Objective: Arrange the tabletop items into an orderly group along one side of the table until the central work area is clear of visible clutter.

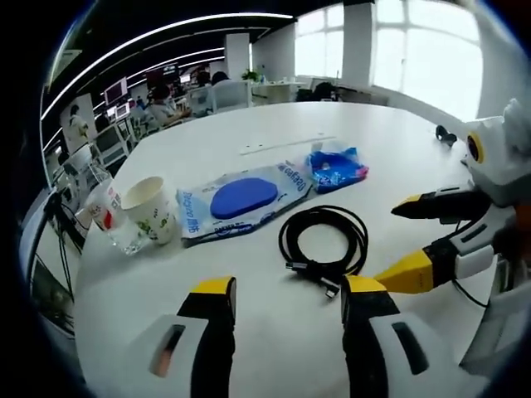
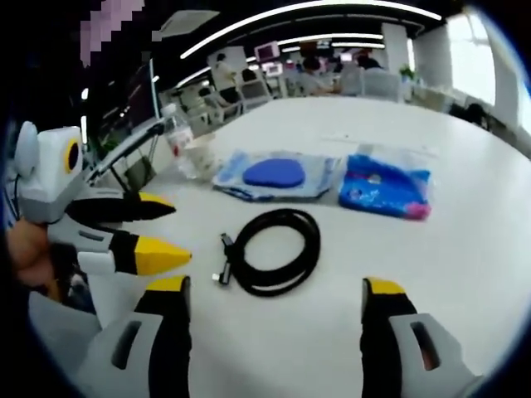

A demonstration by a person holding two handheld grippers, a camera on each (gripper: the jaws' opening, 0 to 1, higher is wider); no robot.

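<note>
Risk: the cable [image 1: 323, 242] is a loose coil, so a grab on one loop would likely let the rest uncoil and drag, plugs trailing across the middle of the table [image 1: 274, 332]. Both grippers close in on it together, so they could also clash. Sliding it toward the edge could knock the cup [image 1: 152, 209], which looks tipped against the bottle [image 1: 104, 211], though blur makes that uncertain.

Cable lies mid-table, just ahead of both grippers and touching neither. Left gripper [image 1: 286, 290] jaws spread wide, empty; coil sits ahead of and between the tips, its plug end nearest the right-hand one. Right gripper [image 2: 278, 290] jaws also wide, empty; coil sits ahead, between the tips, nearer the left-hand one.

Beyond the coil: clear pouch [image 1: 241, 203] with a blue oval pad, blue packet [image 1: 336, 168] beside it. Cup and bottle stand near the table's edge.
</note>
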